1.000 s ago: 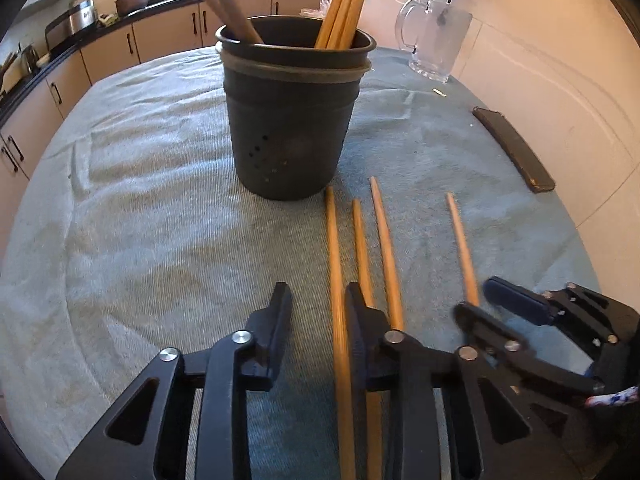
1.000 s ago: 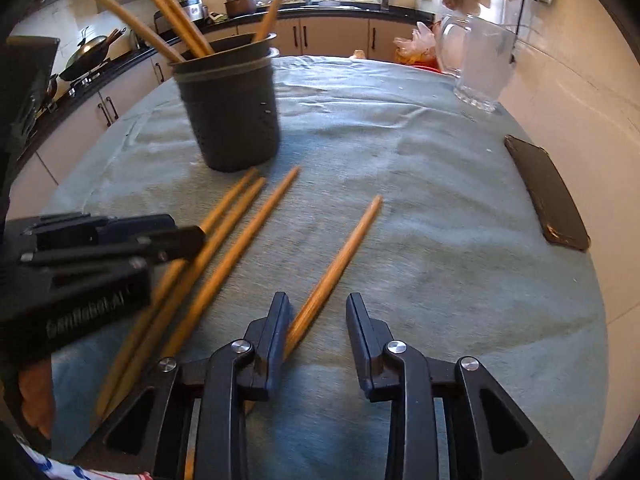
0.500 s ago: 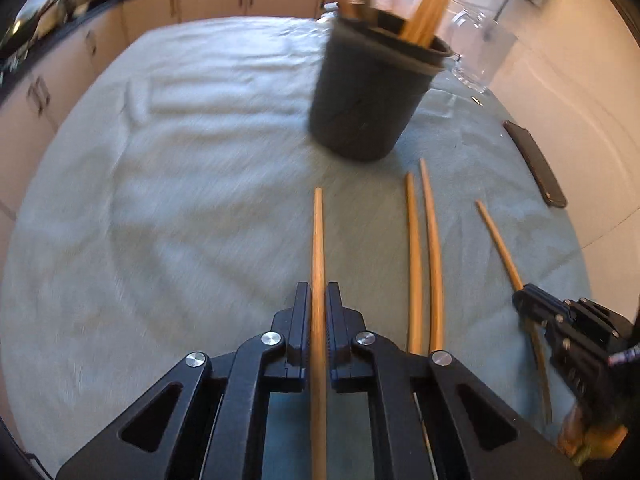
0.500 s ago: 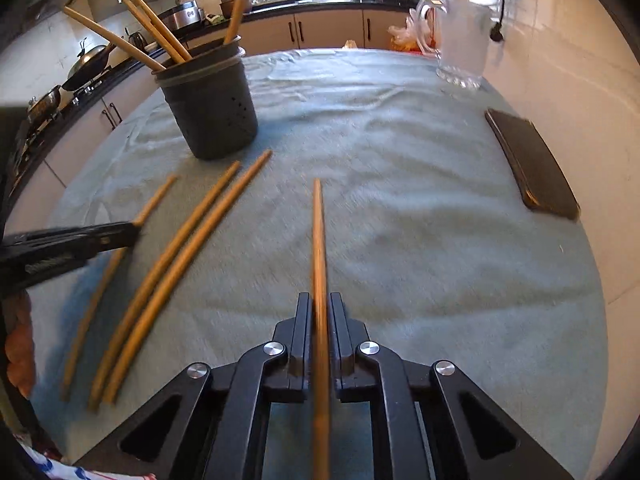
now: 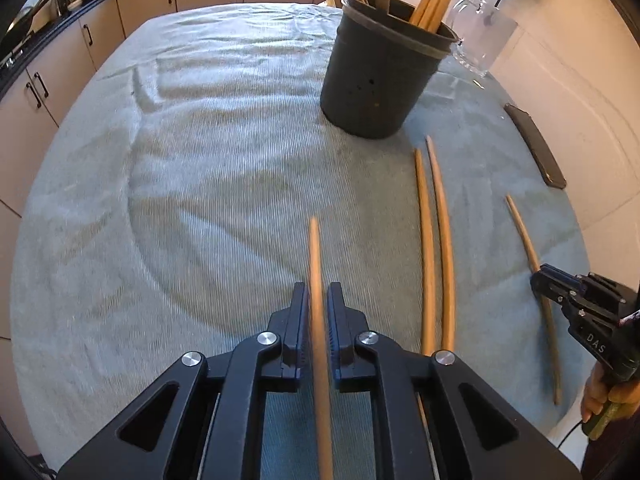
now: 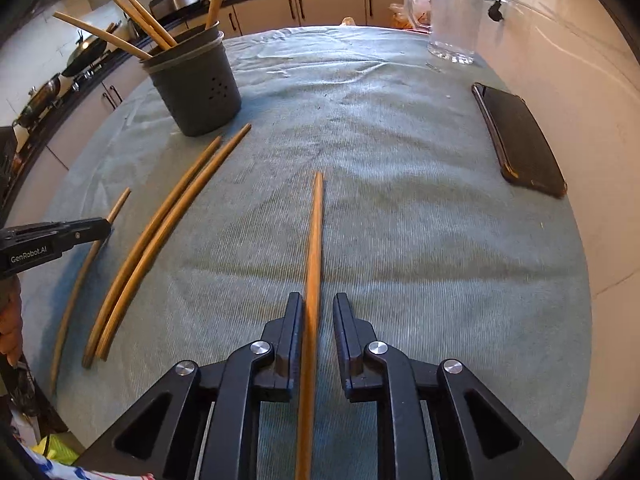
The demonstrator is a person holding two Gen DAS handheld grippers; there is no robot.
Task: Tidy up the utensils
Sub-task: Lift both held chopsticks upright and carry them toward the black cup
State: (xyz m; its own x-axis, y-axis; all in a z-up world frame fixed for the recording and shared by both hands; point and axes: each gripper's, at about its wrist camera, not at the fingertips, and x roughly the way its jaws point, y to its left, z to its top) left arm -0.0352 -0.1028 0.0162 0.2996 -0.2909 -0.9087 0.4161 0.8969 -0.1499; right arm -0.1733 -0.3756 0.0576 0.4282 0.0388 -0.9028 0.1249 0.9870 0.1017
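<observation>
My left gripper (image 5: 318, 300) is shut on a wooden chopstick (image 5: 315, 256) that points toward the dark utensil holder (image 5: 376, 80), which holds several wooden sticks. My right gripper (image 6: 318, 312) has a second chopstick (image 6: 316, 224) between its fingers; a small gap shows on the right side, the left finger touches it. Two more chopsticks (image 6: 160, 232) lie side by side on the cloth between the grippers, also in the left wrist view (image 5: 436, 232). The holder shows far left in the right wrist view (image 6: 196, 84).
A grey-green cloth (image 5: 200, 160) covers the round table. A dark phone (image 6: 520, 140) lies at the right edge. A glass jug (image 6: 452, 12) stands at the back near the wall. Kitchen cabinets run behind the table.
Both grippers closed on a chopstick each, from open a second ago. The left gripper has drawn nearer the holder. The right jaws now sit slightly wider than half a second ago.
</observation>
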